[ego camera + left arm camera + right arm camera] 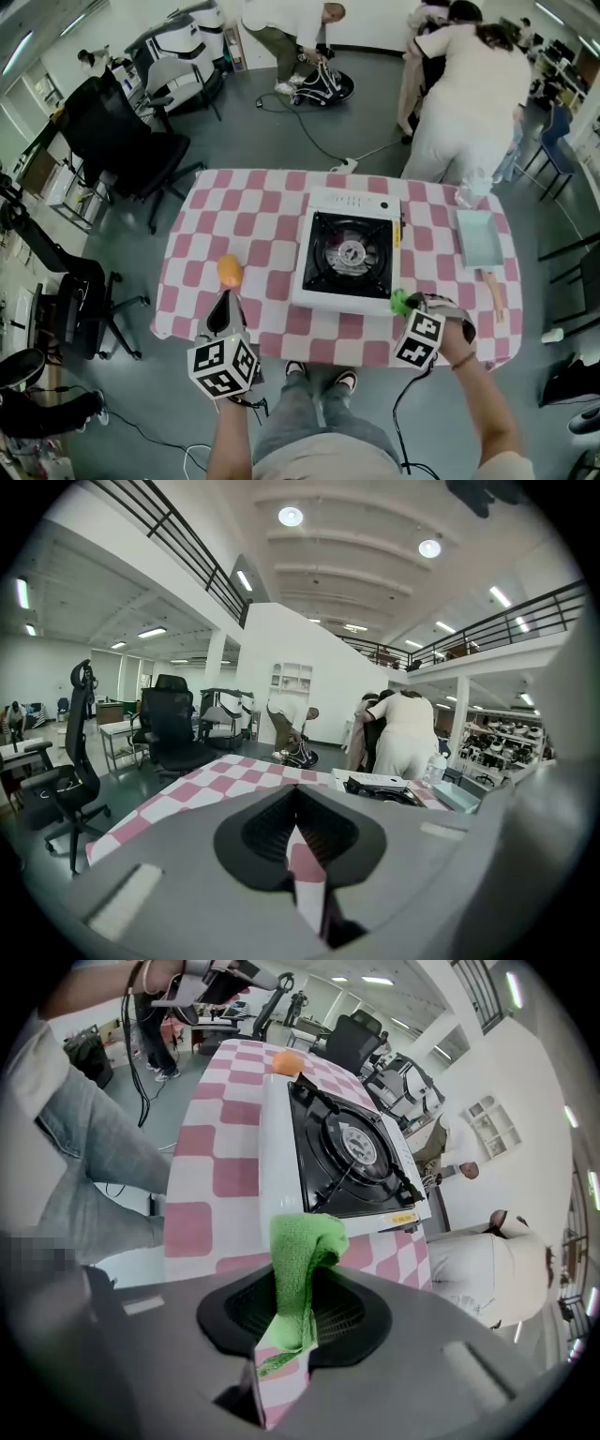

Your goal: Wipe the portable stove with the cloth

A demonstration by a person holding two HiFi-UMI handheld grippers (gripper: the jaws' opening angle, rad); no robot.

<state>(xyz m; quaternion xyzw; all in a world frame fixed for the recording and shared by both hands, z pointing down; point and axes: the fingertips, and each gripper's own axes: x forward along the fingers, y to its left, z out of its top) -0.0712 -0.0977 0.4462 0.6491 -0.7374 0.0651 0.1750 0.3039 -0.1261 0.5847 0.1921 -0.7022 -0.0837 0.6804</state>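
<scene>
Two grippers are in view at the near edge of the tabletop, which is covered in a pink-and-white check.

Right gripper: clenched on the green cloth. The cloth is pinched between the jaws and stands up out of them in a bunched fold. In the head view it sits at the near right corner of the portable stove, but contact with the stove's white casing cannot be confirmed from either view.

Left gripper: jaws drawn together, nothing between them. It is held over the near left part of the tabletop, well apart from the stove, with its tip just short of an orange object.

The stove lies flat near the middle of the tabletop – white body, black burner well, control strip on the far side.

Other items: a pale blue tray to the right of the stove, and a slim wooden-coloured item just nearer than the tray.

Beyond the tabletop, a person in white stands at the far right corner and another bends over further back.
</scene>
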